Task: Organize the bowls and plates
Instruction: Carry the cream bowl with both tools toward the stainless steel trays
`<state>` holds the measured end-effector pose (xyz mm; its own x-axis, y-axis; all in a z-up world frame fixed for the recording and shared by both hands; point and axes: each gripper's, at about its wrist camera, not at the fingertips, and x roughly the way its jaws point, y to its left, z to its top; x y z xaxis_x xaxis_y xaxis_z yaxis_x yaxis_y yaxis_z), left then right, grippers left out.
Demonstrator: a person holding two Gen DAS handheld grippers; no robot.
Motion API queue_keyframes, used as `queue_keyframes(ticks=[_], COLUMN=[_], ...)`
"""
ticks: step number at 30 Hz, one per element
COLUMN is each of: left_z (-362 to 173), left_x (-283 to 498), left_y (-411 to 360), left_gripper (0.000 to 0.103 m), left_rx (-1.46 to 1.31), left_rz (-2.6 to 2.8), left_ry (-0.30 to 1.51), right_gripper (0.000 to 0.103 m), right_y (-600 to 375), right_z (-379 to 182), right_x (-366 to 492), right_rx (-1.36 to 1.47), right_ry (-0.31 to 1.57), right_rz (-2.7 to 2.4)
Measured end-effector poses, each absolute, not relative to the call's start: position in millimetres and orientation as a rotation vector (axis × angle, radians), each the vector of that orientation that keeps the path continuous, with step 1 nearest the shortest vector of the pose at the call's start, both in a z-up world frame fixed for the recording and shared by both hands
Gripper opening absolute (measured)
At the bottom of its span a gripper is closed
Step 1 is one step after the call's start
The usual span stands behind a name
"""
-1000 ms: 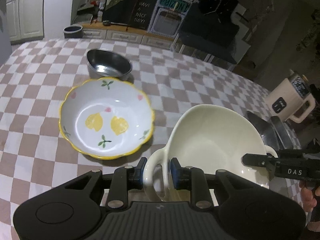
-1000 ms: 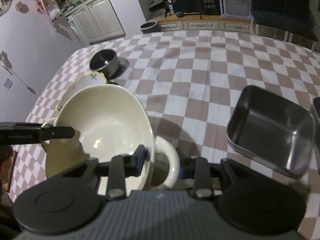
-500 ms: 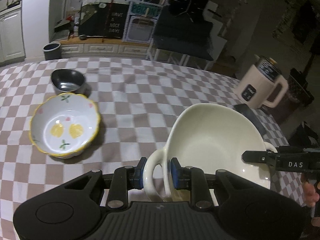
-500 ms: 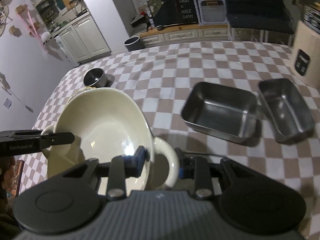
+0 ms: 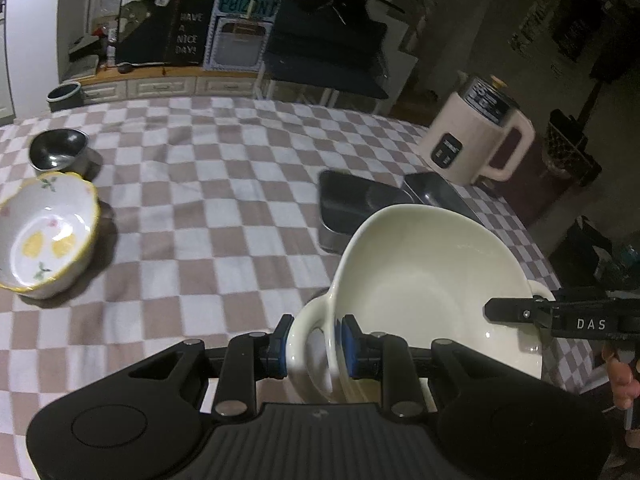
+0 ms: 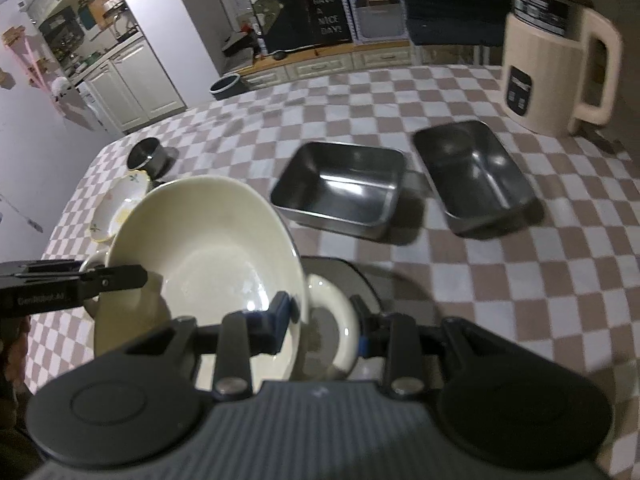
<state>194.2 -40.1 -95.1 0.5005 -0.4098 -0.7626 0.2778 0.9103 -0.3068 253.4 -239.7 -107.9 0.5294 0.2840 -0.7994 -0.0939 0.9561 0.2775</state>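
A large cream bowl with two loop handles is held in the air above the checkered table. My left gripper is shut on one handle. My right gripper is shut on the opposite handle, and the bowl fills the left of the right wrist view. A white bowl with lemon print sits at the left, also showing in the right wrist view. A small steel bowl stands just behind it.
Two rectangular steel pans sit side by side on the right half of the table. A cream electric kettle stands at the far right corner. Cabinets and a signboard lie beyond the table's far edge.
Both grippers have lifted the cream bowl higher and carried it to the right, away from the lemon bowl. The steel pans and kettle have come into view.
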Motion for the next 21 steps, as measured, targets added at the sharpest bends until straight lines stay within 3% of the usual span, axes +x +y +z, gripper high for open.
queue_keyframes(ticks=[12, 14, 15, 16, 18, 21], left_z=[-125, -126, -123, -117, -110, -111], left_x=[191, 190, 191, 190, 190, 185], left_y=[-68, -68, -69, -69, -71, -82], left_gripper=[0.029, 0.017, 0.016, 0.003, 0.002, 0.002], left_rx=[-0.074, -0.064, -0.068, -0.077, -0.151, -0.046], left_rz=[-0.440, -0.445, -0.457, -0.486, -0.582, -0.575], left_ry=[1.018, 0.998, 0.981, 0.947, 0.937, 0.934], right_gripper=[0.037, 0.035, 0.030, 0.028, 0.026, 0.028], right_y=[-253, -251, -248, -245, -239, -231], right_z=[-126, -127, -127, -128, -129, -136], right_x=[245, 247, 248, 249, 253, 260], right_rx=[0.149, 0.142, 0.148, 0.142, 0.108, 0.117], right_ry=[1.056, 1.057, 1.056, 1.059, 1.060, 1.104], right_rz=[0.186, 0.188, 0.210, 0.211, 0.214, 0.226])
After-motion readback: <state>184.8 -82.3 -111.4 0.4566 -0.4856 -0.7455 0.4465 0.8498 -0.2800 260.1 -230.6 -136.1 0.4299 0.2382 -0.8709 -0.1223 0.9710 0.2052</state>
